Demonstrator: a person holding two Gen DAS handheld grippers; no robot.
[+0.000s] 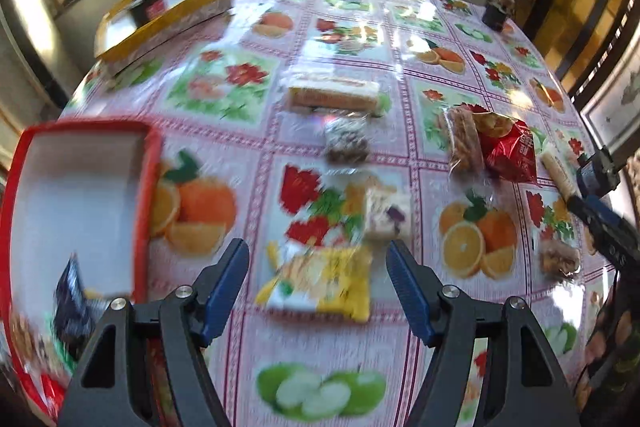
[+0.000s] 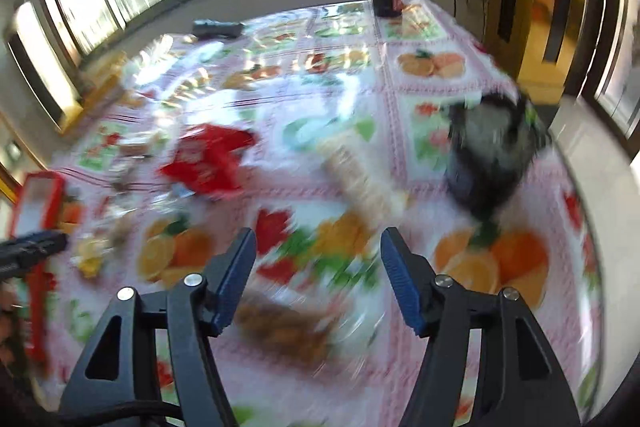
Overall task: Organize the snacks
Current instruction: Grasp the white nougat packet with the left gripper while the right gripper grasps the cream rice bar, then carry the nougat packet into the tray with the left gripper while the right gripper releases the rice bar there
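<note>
A: Left to right. Red-rimmed shallow cardboard tray with a white floor (image 1: pixel 80 187) at the near left of the worktop (image 1: pixel 400 367); a dark packet and other wrappers already lie in its near end. Left claw (image 1: pixel 318 263) spread wide, nothing gripped, hanging over the yellow-and-white crinkly snack packet (image 1: pixel 320 279), which lies flat just right of the tray.

B: Judged step: pick that packet. Advice: drop straight down so the pads straddle its short width, close on the body rather than the slack edge, then carry left into the tray's bare far end.

A: Right claw (image 2: pixel 318 263) also parted and empty. Under it, blurred, a brown snack in clear wrap (image 2: pixel 288 327); farther off a pale long biscuit roll (image 2: pixel 360 179).

B: Keep the right one clear of the left's path; the two stand close.
</note>
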